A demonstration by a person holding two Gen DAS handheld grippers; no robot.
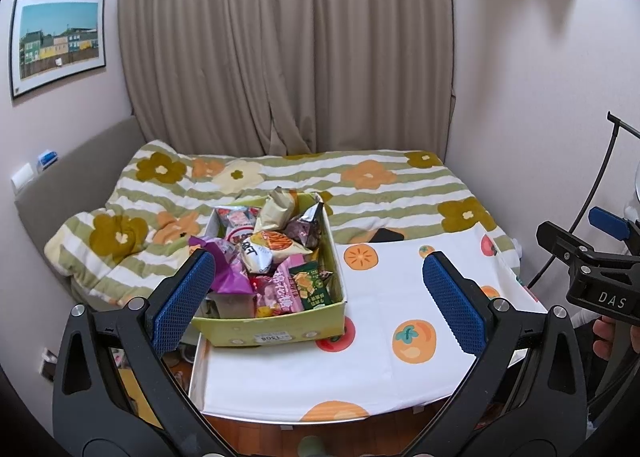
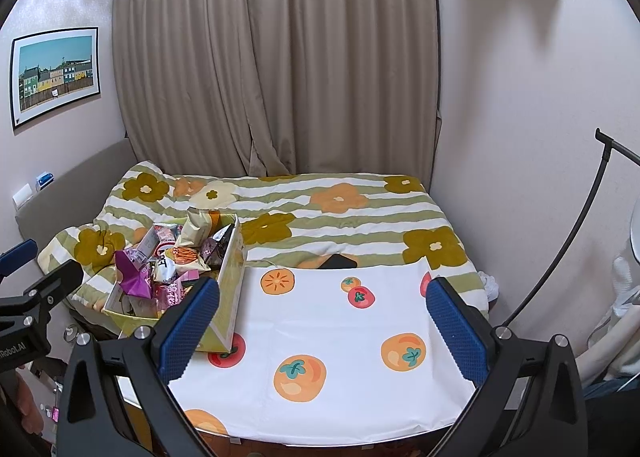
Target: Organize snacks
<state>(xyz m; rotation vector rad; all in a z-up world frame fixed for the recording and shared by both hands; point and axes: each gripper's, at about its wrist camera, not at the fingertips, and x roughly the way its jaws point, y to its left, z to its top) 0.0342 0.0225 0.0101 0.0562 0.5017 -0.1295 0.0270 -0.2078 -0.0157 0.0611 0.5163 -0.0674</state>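
A yellow-green cardboard box point(image 1: 276, 331) point(image 2: 232, 277) stands on the left part of the table and is heaped with several snack packets: a purple wrapper point(image 1: 230, 273) point(image 2: 134, 277), a pink pack point(image 1: 282, 291), a green pack point(image 1: 314, 285) and a beige bag point(image 1: 280, 209) point(image 2: 202, 227). My left gripper point(image 1: 320, 301) is open above the table's near edge, its left pad beside the box's front left corner. My right gripper point(image 2: 324, 331) is open over the bare cloth to the right of the box. Neither holds anything.
The table carries a white cloth point(image 1: 384, 341) point(image 2: 344, 353) printed with orange fruit. Behind it lies a bed with a striped flower quilt point(image 1: 280, 177) point(image 2: 340, 209) and a dark phone point(image 1: 386, 235) point(image 2: 338, 262). A curtain hangs behind, and a stand with cable is at right.
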